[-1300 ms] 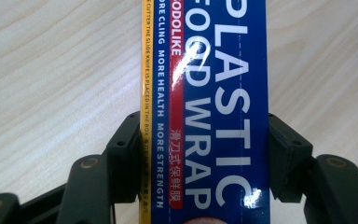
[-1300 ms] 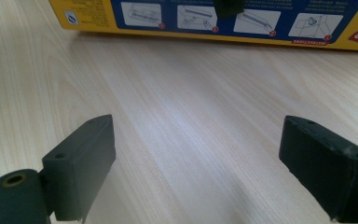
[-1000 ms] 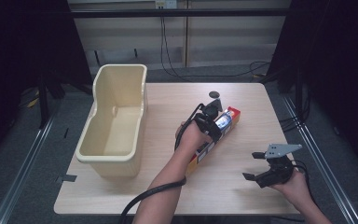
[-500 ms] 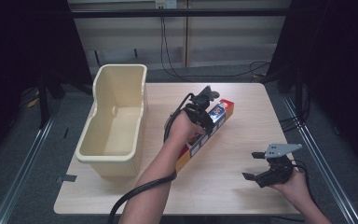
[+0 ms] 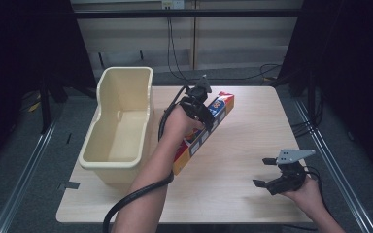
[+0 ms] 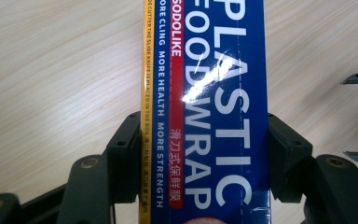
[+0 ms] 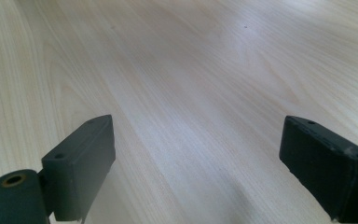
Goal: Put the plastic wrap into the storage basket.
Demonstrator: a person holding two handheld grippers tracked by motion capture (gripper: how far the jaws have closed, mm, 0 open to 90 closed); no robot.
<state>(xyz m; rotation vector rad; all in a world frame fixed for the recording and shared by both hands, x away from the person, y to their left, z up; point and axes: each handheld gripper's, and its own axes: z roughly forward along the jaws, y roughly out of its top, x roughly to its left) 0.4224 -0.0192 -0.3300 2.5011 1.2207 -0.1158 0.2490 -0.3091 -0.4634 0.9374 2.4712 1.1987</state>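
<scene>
A long blue, yellow and red plastic wrap box [image 5: 205, 130] is lifted off the wooden table [image 5: 243, 131], slanting from near the bin toward the far centre. My left gripper [image 5: 200, 108] is shut on it; in the left gripper view both black jaws press the sides of the box [image 6: 205, 116], and my left gripper [image 6: 204, 156] holds it across its width. My right gripper [image 5: 267, 171] hovers open near the table's front right, held in a hand. In the right gripper view its jaws stand wide apart over bare wood, my right gripper [image 7: 205, 172] with nothing between them.
A cream plastic bin [image 5: 121, 121] stands along the table's left side, open at the top. Black cables [image 5: 175, 43] run on the floor beyond the table's far edge. Metal rails [image 5: 24, 170] flank the table on both sides.
My left gripper has carried the box up and toward the far left, nearer the bin. The right gripper has stayed where it was.
</scene>
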